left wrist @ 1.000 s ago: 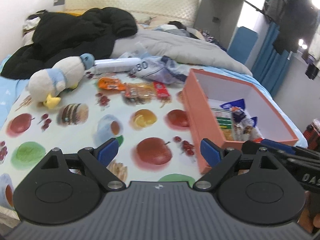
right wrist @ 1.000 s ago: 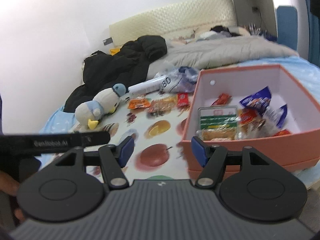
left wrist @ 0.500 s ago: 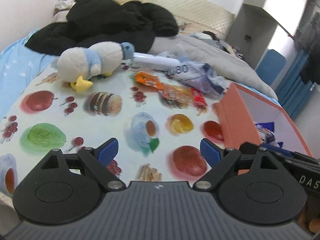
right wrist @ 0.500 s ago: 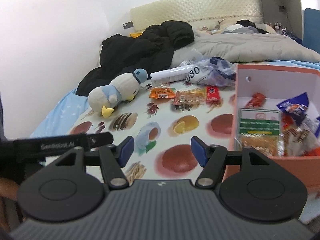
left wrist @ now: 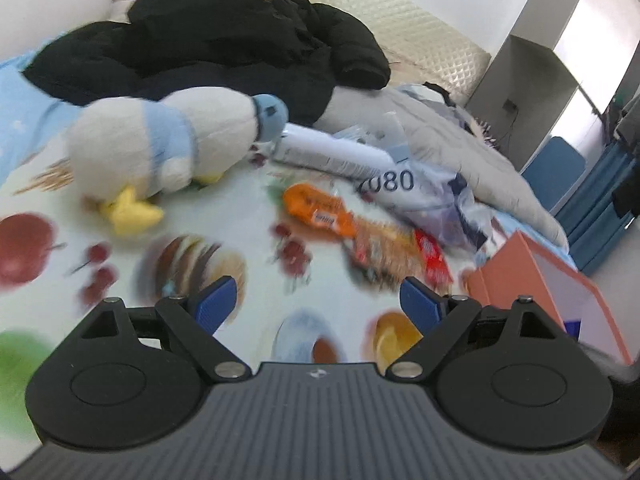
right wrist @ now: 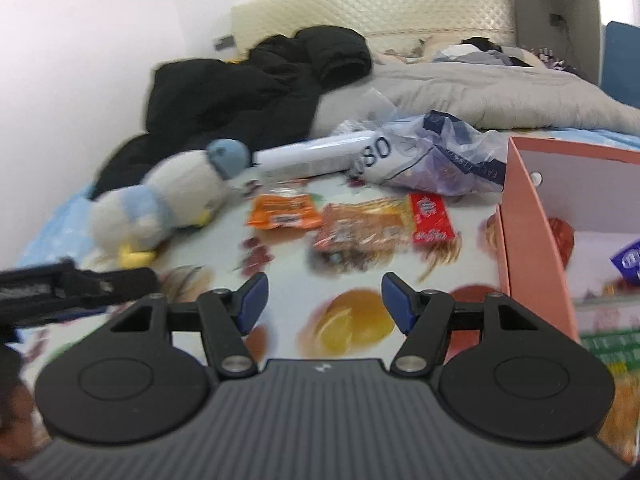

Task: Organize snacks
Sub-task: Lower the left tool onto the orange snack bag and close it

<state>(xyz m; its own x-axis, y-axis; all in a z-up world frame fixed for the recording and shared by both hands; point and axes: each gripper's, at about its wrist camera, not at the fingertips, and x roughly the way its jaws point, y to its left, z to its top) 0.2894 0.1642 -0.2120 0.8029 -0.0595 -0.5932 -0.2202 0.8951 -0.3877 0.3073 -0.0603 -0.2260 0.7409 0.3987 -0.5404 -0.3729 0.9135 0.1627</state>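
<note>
Reaching for the loose snacks: both claws are empty, blue pads apart. The left gripper (left wrist: 316, 306) and right gripper (right wrist: 324, 300) hover level above the fruit-print cloth (right wrist: 352, 320), aimed at three packets near its far edge: orange packet (right wrist: 284, 210), clear biscuit pack (right wrist: 364, 228), red packet (right wrist: 432, 218). The pink box (right wrist: 528, 232), at the cloth's right edge, already holds snacks. Next move, judged: descend, straddle one packet, close.

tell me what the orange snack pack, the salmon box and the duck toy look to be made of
Orange snack pack: likely thin plastic film, glossy, with crinkled edges.
Salmon box: probably cardboard, matte, with stiff flat walls, sharp corners and a pale inner face.
Duck toy: plush fabric, fuzzy, with a soft rounded body; motion blur leaves the weave unclear.
</note>
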